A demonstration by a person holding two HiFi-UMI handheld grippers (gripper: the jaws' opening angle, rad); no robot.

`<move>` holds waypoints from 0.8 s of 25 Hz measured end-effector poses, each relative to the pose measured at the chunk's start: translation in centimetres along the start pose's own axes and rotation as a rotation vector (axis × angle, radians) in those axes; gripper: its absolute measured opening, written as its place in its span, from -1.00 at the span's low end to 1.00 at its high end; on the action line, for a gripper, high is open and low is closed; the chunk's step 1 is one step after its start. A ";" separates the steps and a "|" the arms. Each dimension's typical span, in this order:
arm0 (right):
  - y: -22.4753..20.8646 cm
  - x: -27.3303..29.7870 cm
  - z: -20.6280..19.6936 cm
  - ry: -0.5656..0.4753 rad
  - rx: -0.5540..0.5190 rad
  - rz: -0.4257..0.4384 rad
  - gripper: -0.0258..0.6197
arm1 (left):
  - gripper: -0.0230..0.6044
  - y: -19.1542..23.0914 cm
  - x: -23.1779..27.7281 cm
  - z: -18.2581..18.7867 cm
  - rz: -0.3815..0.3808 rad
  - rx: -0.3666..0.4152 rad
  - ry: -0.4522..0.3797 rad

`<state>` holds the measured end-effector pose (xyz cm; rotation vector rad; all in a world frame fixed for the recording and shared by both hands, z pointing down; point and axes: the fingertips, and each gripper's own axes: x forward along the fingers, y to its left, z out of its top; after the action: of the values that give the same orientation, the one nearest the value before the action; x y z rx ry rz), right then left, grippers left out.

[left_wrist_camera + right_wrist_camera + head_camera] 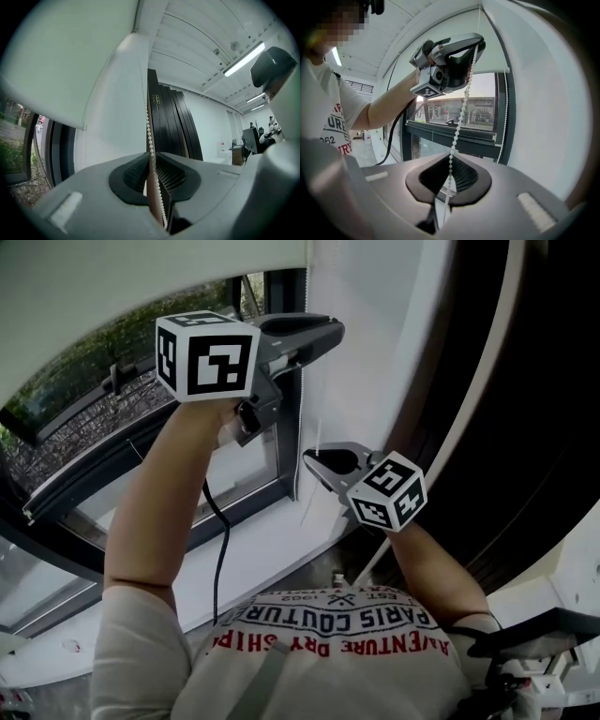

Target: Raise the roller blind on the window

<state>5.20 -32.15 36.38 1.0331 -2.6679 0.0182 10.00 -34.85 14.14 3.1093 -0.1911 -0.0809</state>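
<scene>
The pale roller blind (141, 277) hangs partway down over the window (94, 418), its bottom bar visible in the left gripper view (42, 105). A white bead chain (302, 423) hangs beside the window frame. My left gripper (330, 332) is raised high and shut on the chain (150, 136), which runs between its pads. My right gripper (309, 458) sits lower on the same strand, shut on it where the chain (459, 117) enters the jaws. The right gripper view also shows the left gripper (474, 47) above. The loop's other strand (505, 122) hangs free by the wall.
A dark window frame (291, 399) and a white wall (375, 362) stand close ahead. Tall black panels (173, 122) lean to the right. A black cable (220, 540) hangs from the left gripper. The white sill (253, 554) lies below.
</scene>
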 end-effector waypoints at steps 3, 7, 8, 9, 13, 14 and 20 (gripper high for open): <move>0.0 0.1 0.0 -0.009 0.010 0.000 -0.90 | -0.88 -0.6 0.2 0.0 -0.034 -0.008 0.002; 0.0 0.1 0.1 -0.023 0.017 0.002 -0.90 | -0.89 -1.0 0.3 0.0 -0.047 -0.012 0.001; 0.0 0.0 0.0 -0.025 0.018 0.002 -0.90 | -0.90 -1.1 0.3 0.0 -0.050 -0.013 0.004; 0.0 -0.1 0.0 -0.027 0.020 0.002 -0.90 | -0.90 -1.2 0.4 0.1 -0.049 -0.008 0.007; 0.0 -0.1 -0.2 -0.031 0.022 0.003 -0.90 | -0.90 -1.1 0.4 0.3 -0.013 0.042 0.025; 0.0 -0.1 -0.3 -0.031 0.023 0.003 -0.90 | -0.90 -1.1 0.4 0.2 -0.005 0.047 0.030; 0.2 0.3 -2.6 0.021 0.041 0.020 -0.90 | -0.90 -0.1 0.5 -2.2 0.067 0.063 0.081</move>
<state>5.46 -31.93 38.97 1.0127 -2.6696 0.0870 10.61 -34.78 16.28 3.1571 -0.3014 0.0529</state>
